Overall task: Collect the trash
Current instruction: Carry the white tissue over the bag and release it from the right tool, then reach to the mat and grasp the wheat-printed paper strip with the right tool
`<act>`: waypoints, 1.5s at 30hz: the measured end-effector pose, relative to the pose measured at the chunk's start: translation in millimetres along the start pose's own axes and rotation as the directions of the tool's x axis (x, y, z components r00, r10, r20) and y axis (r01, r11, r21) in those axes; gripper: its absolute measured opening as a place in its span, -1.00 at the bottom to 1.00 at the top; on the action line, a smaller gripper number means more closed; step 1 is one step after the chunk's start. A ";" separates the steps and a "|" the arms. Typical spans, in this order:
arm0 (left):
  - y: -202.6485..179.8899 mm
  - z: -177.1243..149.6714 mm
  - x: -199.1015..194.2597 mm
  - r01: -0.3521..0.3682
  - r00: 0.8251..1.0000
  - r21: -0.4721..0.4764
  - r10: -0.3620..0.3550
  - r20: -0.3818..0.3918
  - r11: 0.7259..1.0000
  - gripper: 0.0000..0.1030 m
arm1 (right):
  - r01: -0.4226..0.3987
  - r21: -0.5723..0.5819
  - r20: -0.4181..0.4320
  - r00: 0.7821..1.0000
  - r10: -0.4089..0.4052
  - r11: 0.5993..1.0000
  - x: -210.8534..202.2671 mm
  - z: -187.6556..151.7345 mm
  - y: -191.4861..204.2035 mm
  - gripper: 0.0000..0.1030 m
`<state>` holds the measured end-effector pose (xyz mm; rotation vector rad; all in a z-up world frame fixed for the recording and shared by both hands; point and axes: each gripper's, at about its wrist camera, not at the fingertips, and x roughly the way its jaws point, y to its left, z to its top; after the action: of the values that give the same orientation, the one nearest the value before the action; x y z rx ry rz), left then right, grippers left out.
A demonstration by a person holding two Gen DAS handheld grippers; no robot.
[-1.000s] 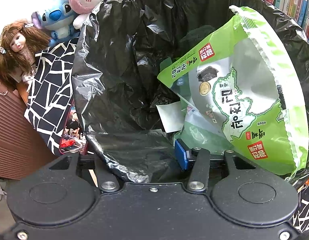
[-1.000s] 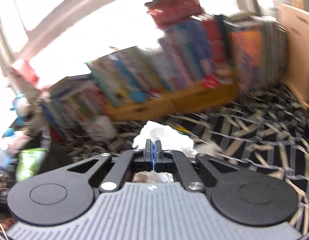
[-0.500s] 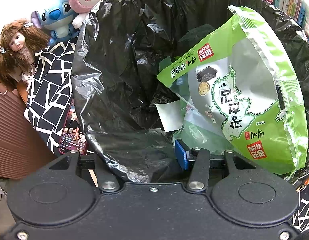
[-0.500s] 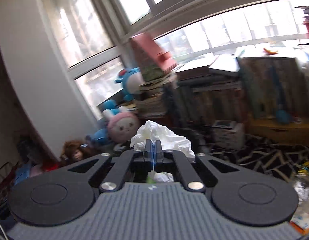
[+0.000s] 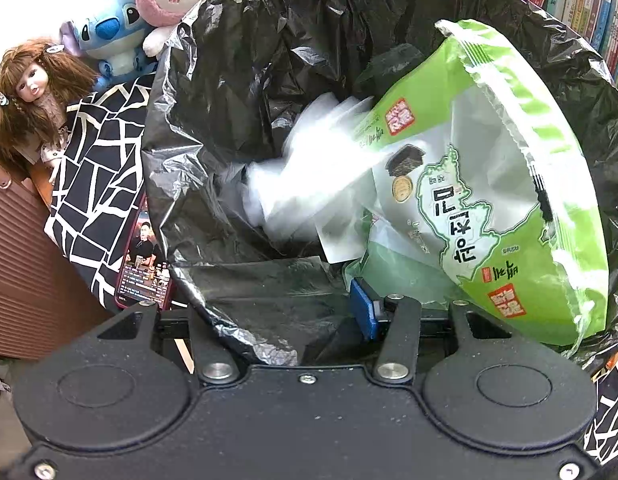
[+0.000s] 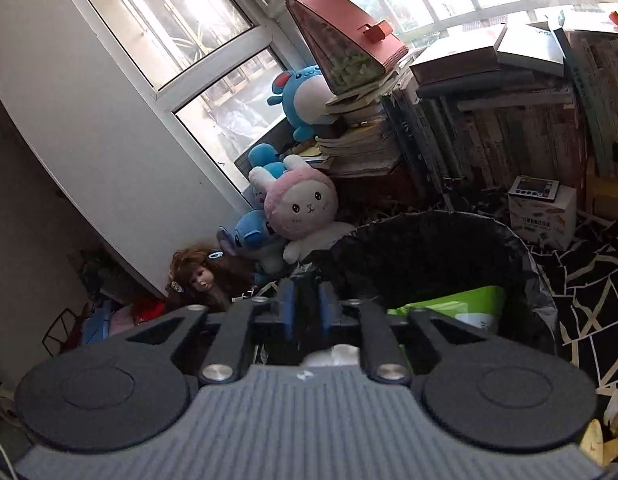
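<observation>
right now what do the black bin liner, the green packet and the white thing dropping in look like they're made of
Black bin liner: thin plastic film, glossy, with creases that catch the light. Green packet: printed plastic, probably foil-lined, going by the silvery inside and crimped, serrated edge. White thing: motion-blurred here; it looks soft and crumpled, likely tissue paper, though thin plastic cannot be ruled out.

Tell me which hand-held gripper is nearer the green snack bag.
Left. The left hand-held gripper grips the black bin liner's rim, right beside the green snack bag. The right hand-held gripper is open above the bin's opposite rim.
</observation>
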<state>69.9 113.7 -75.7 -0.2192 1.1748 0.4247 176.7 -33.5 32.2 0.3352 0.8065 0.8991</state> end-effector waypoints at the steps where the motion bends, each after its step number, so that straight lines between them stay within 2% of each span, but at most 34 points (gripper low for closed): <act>1: 0.2 -0.1 0.1 0.001 1.000 -0.001 -0.001 0.000 1.000 -0.07 | 0.001 0.001 0.001 1.000 -0.001 1.000 -0.4 -1.1 -1.0 -0.31; 9: -0.4 -0.5 0.2 0.000 1.000 0.003 0.000 0.001 1.000 -0.07 | 0.048 0.018 0.035 0.998 -0.049 0.999 -26.2 -5.0 -16.7 0.13; 12: -0.2 0.0 0.6 -0.001 1.000 0.002 0.001 -0.001 1.000 -0.07 | 0.092 0.003 0.060 0.994 -0.092 0.996 -42.8 -7.4 -23.0 0.21; 16: -0.2 0.0 0.5 -0.001 1.000 0.003 0.001 -0.002 1.000 -0.07 | 0.176 -0.024 0.098 0.980 -0.173 0.984 -67.8 -14.9 -33.1 0.35; 20: -0.3 0.1 0.6 -0.002 1.000 0.003 0.002 -0.002 1.000 -0.07 | 0.271 -0.034 0.134 0.955 -0.265 0.962 -90.5 -25.4 -45.3 0.45; 25: -0.5 0.2 0.7 -0.001 1.000 0.003 0.001 -0.003 1.000 -0.07 | 0.387 -0.009 0.155 0.912 -0.381 0.922 -114.7 -42.2 -67.5 0.53; 32: -0.6 0.1 0.7 -0.001 1.000 0.003 0.001 -0.002 1.000 -0.07 | 0.531 0.050 0.144 0.835 -0.532 0.846 -141.2 -73.5 -105.1 0.60; 41: -0.9 0.2 0.9 -0.003 1.000 0.006 0.003 -0.002 1.000 -0.07 | 0.690 0.197 0.103 0.692 -0.714 0.697 -173.3 -113.9 -167.7 0.61; 45: -0.5 -0.2 0.9 -0.006 1.000 0.008 0.006 -0.002 1.000 -0.07 | 0.735 0.242 0.052 0.643 -0.764 0.634 -178.0 -134.6 -192.0 0.61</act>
<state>70.2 113.4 -76.6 -0.2088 1.1797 0.4250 120.5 -299.0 -81.9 0.1987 0.7954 -0.0153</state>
